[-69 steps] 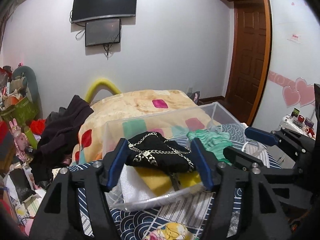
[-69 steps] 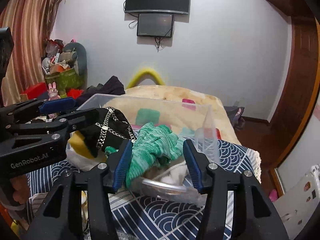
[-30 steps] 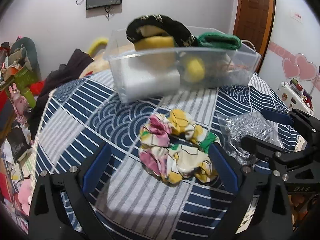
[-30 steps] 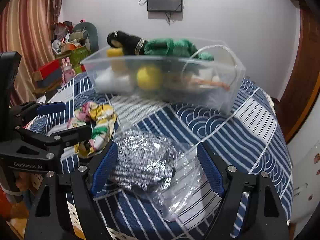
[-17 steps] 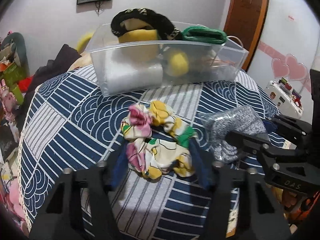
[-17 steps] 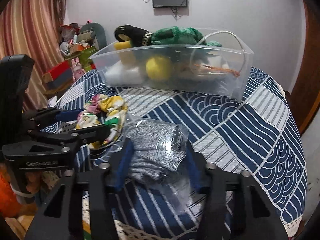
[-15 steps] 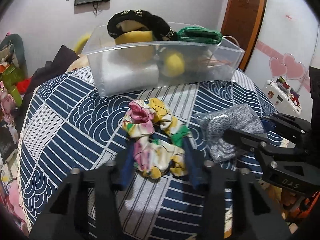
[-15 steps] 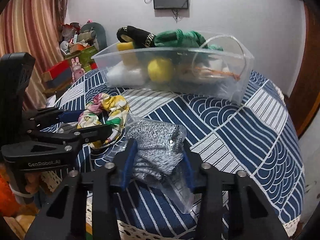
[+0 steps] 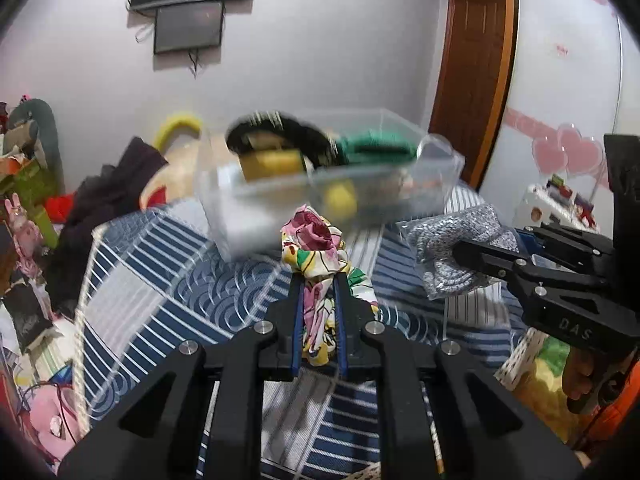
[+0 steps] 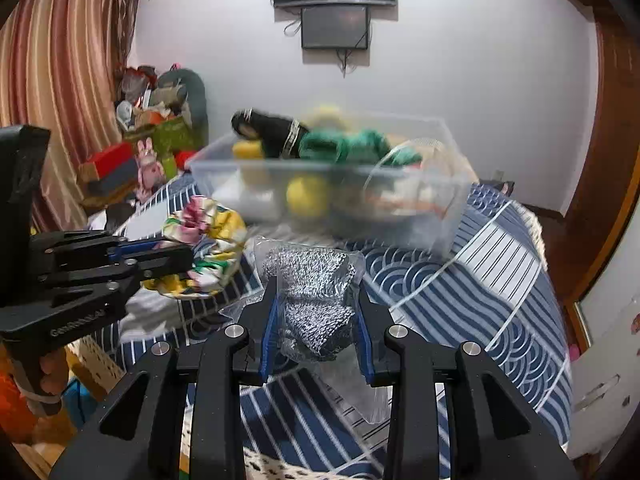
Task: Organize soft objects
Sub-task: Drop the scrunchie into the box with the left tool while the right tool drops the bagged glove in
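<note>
Left gripper (image 9: 318, 280) pinched nearly closed on floral cloth (image 9: 316, 256), bunched upright between the blue pads. Right gripper (image 10: 316, 300) clamped on grey knit in plastic bag (image 10: 310, 280), jaws wider. Clear bin (image 10: 400, 184) lies at 12 o'clock from both, beyond the striped bedcover (image 10: 500, 272), long axis crosswise, already heaped. Judgement: left load sits nearer the bin wall; both go up and forward.

White wall (image 10: 460, 60) carries two dark screens (image 10: 335, 2); striped curtain (image 10: 60, 80) left, seemingly wooden door (image 9: 474, 60) right.
</note>
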`<state>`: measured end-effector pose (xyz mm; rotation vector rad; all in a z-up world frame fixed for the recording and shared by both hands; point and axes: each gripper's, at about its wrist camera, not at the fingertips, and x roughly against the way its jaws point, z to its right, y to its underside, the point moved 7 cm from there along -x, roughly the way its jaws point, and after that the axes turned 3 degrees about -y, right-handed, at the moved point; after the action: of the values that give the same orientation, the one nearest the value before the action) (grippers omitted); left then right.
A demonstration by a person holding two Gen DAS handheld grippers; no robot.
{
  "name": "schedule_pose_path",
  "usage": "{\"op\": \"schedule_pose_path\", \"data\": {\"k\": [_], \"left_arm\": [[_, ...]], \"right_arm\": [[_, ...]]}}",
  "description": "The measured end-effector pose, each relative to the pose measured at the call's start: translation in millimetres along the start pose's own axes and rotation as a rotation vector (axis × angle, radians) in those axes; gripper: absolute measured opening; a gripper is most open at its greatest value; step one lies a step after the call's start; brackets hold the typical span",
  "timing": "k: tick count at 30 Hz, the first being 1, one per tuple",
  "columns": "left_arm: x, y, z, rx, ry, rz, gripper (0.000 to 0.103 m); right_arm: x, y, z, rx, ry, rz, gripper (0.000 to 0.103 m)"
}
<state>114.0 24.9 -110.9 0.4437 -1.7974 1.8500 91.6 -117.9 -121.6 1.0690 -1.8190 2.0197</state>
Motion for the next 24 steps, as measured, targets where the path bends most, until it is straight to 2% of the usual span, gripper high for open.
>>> {"op": "schedule_pose_path", "data": {"k": [5, 11, 18, 24], "left_arm": [[15, -29, -15, 0.035, -0.041, 0.090, 0.013], [16, -54, -32, 0.067, -0.083, 0.149, 0.013], [1, -71, -46, 0.085, -0.126, 0.171, 0.013], [-32, -76, -62, 0.124, -0.132, 0.118, 0.013]], "right_arm": [[10, -25, 11, -0.011, 0.026, 0.071, 0.029], [17, -54, 19, -0.017, 0.056, 0.142, 0.029], [12, -81, 23, -0.017, 0.076, 0.192, 0.030], [-9, -97, 23, -0.019, 0.080, 0.185, 0.030]]}}
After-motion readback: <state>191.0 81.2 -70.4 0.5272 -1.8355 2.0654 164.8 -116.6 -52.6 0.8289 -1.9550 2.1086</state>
